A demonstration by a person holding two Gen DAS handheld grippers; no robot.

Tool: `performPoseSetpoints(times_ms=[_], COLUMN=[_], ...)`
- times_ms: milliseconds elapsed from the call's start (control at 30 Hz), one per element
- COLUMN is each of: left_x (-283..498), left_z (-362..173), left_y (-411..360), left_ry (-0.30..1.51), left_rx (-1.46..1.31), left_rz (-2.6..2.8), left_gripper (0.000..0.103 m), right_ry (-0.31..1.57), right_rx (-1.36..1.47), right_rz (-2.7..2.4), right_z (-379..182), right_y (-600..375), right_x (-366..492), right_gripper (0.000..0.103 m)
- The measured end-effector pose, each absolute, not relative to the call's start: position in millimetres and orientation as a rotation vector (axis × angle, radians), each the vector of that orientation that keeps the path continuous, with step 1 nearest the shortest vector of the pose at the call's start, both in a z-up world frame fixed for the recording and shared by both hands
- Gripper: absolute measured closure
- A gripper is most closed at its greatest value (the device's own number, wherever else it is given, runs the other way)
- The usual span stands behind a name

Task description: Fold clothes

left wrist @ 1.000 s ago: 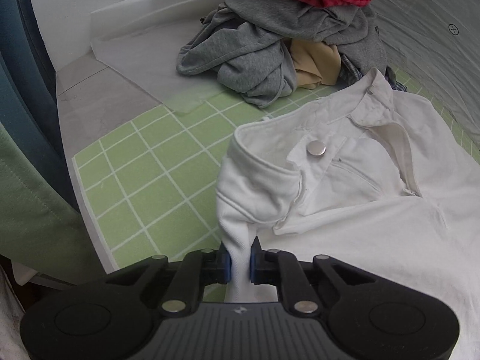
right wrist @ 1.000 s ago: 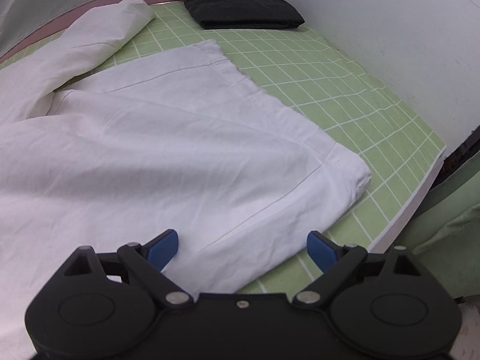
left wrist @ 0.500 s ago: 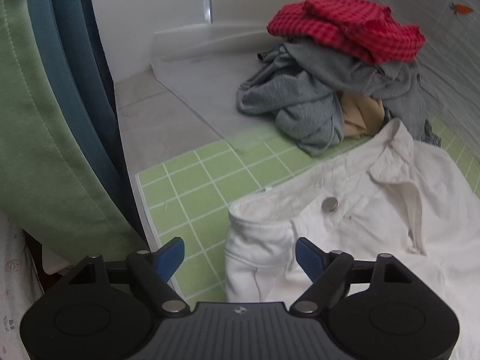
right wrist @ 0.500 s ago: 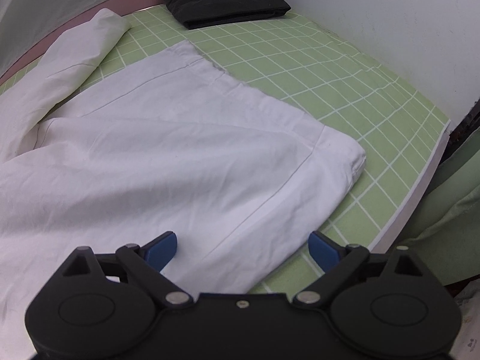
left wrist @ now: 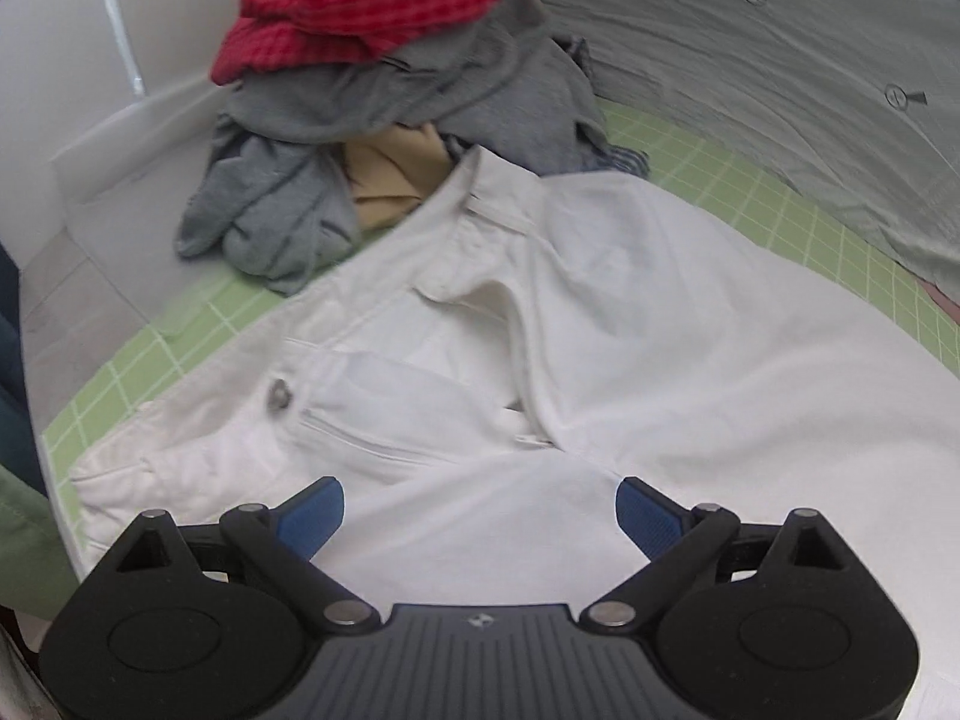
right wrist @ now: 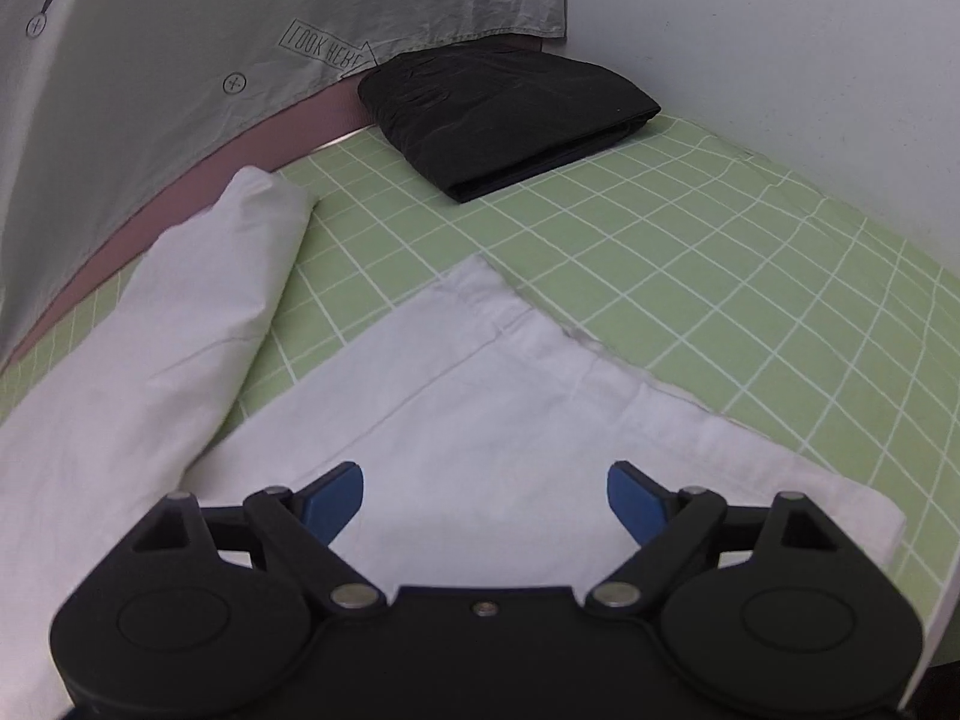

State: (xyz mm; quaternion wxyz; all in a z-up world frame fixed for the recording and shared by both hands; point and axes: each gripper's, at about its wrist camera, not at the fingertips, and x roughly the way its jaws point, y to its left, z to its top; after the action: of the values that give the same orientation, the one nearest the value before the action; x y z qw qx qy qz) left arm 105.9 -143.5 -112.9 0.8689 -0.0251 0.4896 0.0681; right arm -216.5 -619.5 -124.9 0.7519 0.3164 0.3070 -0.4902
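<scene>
White trousers [left wrist: 600, 312] lie spread on the green grid mat [left wrist: 708, 180], waistband and metal button [left wrist: 279, 392] toward the left. My left gripper [left wrist: 480, 513] is open and empty just above the hip area. In the right wrist view the two trouser legs show: the near leg [right wrist: 510, 420] lies flat with its hem toward the mat's right side, the far leg [right wrist: 198, 300] lies along the back. My right gripper [right wrist: 485, 501] is open and empty over the near leg.
A pile of unfolded clothes [left wrist: 390, 96], red checked, grey and tan, sits behind the waistband. A folded black garment [right wrist: 510, 114] lies at the mat's far corner. A grey sheet [right wrist: 210, 30] hangs at the back. The mat's edge [right wrist: 936, 588] is at right.
My left gripper let go of the waistband corner, opened, and moved right over the trousers. My right gripper stayed open and moved forward along the near leg toward its hem.
</scene>
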Motion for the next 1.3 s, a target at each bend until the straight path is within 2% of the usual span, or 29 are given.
performPoseSetpoints(times_ms=[167, 267, 333, 467, 533, 600, 633, 667, 700, 733, 967, 1100, 1233, 1300], left_x=[138.6, 153.9, 161.8, 164.1, 162.2, 158.5, 156.7, 155.0, 154.3, 153.6, 155.7, 155.6, 154.5, 154.0], left_z=[-140.9, -150.0, -156.3, -161.2, -161.8, -162.1, -162.2, -162.3, -162.0, -161.6, -160.3, -160.5, -161.0, -161.5], left_y=[-174.7, -188.9, -194.4, -195.2, -193.7, -193.2, -193.0, -192.8, -193.1, -193.4, -195.5, -194.6, -194.8, -195.3], left_ry=[1.131, 1.149, 1.165, 1.168, 1.160, 1.146, 1.139, 1.133, 1.131, 1.130, 1.143, 1.140, 1.135, 1.130], left_rx=[-0.067, -0.019, 0.013, 0.010, 0.003, 0.002, 0.002, 0.001, 0.000, -0.001, -0.005, -0.006, -0.006, -0.007], left_rz=[0.123, 0.131, 0.148, 0.163, 0.160, 0.158, 0.157, 0.157, 0.159, 0.162, 0.166, 0.166, 0.166, 0.168], left_gripper=[0.006, 0.000, 0.000, 0.000, 0.000, 0.000, 0.000, 0.000, 0.000, 0.000, 0.000, 0.000, 0.000, 0.000], right_ry=[0.600, 0.547, 0.551, 0.598, 0.617, 0.636, 0.649, 0.663, 0.676, 0.680, 0.670, 0.752, 0.825, 0.803], right_rx=[0.801, 0.872, 0.880, 0.839, 0.809, 0.778, 0.757, 0.735, 0.712, 0.661, 0.311, 0.265, 0.297, 0.354], right_rz=[-1.042, -1.005, -0.979, -0.952, -0.944, -0.944, -0.945, -0.946, -0.948, -0.936, -0.691, -0.498, -0.449, -0.450], right_z=[-131.3, -137.4, -144.2, -153.8, -156.5, -155.9, -154.2, -152.0, -149.9, -144.3, -108.8, -133.4, -158.6, -151.3], right_y=[-652.2, -667.5, -673.7, -681.8, -685.0, -688.4, -689.9, -691.2, -692.5, -689.0, -631.7, -586.4, -561.1, -560.6], right_x=[-176.4, -150.4, -129.8, -92.1, -75.6, -63.7, -57.8, -52.0, -46.2, -37.9, 37.0, 75.4, 75.8, 62.8], right_gripper=[0.019, 0.021, 0.025, 0.048, 0.052, 0.060, 0.077, 0.090, 0.097, 0.099, 0.101, 0.101, 0.099, 0.083])
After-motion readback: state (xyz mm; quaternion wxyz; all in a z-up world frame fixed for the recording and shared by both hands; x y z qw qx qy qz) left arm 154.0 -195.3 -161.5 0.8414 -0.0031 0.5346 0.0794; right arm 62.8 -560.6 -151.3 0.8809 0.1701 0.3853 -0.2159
